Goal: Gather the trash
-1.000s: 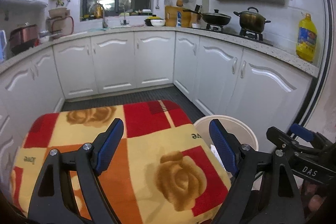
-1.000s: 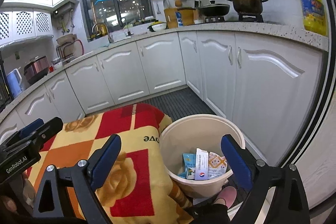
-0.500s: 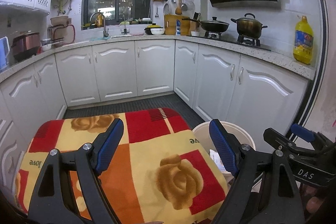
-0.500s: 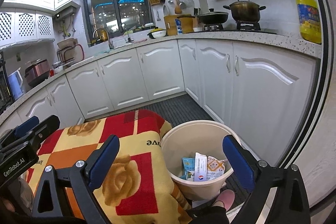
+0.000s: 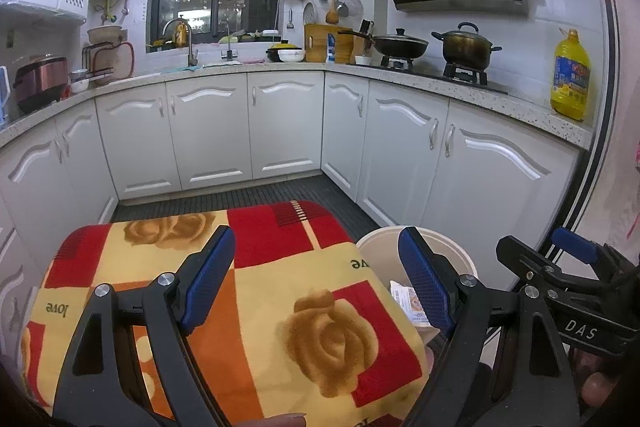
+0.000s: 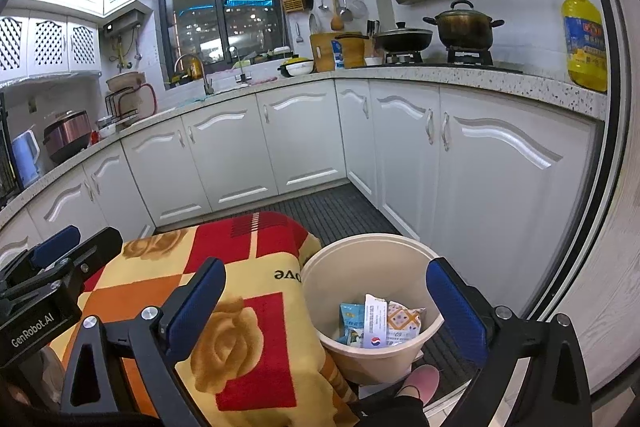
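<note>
Both cameras tilt up slightly versus a second ago. Left gripper (image 5: 316,279) and right gripper (image 6: 326,303) gape wide, empty. Wrappers (image 6: 378,321) sit in the bin (image 6: 320,263) beside the blanket (image 5: 280,267); we scan for leftovers, jaws clear.

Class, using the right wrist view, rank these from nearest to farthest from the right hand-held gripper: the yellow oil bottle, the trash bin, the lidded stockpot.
From the right hand-held gripper:
1. Trash bin, on the floor just ahead, between the fingers.
2. Yellow oil bottle, on the right-hand counter.
3. Lidded stockpot, on the stove, farther along that counter.
</note>
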A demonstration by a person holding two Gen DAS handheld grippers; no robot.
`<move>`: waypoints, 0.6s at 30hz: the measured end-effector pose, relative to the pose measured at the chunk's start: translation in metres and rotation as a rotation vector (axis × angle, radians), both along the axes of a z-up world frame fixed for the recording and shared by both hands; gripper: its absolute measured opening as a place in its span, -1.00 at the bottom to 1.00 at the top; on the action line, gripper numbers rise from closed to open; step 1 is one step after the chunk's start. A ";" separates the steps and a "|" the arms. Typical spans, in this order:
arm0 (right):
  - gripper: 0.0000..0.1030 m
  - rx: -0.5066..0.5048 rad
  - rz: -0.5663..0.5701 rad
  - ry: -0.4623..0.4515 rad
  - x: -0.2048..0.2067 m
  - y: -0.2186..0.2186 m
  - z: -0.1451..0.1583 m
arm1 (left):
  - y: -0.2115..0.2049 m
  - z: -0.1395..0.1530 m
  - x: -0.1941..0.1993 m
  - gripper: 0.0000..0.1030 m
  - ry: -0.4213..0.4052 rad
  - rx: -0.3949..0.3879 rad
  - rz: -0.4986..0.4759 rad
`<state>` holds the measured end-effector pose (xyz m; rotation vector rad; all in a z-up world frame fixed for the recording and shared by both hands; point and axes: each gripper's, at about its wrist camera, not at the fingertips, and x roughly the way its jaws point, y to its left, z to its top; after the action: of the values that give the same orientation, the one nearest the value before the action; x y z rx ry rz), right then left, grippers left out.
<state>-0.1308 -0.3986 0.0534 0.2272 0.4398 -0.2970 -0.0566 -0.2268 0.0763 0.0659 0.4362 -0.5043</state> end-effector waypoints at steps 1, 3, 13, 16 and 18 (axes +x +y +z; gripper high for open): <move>0.94 -0.002 0.000 0.001 0.000 0.000 0.000 | 0.000 0.000 0.000 0.62 -0.001 0.000 0.001; 0.94 -0.006 -0.001 0.001 0.001 0.001 -0.001 | 0.000 -0.001 0.000 0.62 -0.001 0.001 0.001; 0.94 -0.011 0.006 0.013 0.002 0.001 -0.003 | 0.001 -0.006 0.003 0.62 0.019 -0.001 -0.002; 0.94 -0.010 0.006 0.015 0.002 0.002 -0.002 | 0.001 -0.007 0.003 0.62 0.019 0.000 -0.003; 0.94 -0.009 0.008 0.017 0.003 0.001 -0.003 | 0.001 -0.006 0.004 0.62 0.019 0.000 -0.004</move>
<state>-0.1281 -0.3978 0.0505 0.2137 0.4561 -0.2935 -0.0530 -0.2259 0.0699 0.0619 0.4543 -0.5088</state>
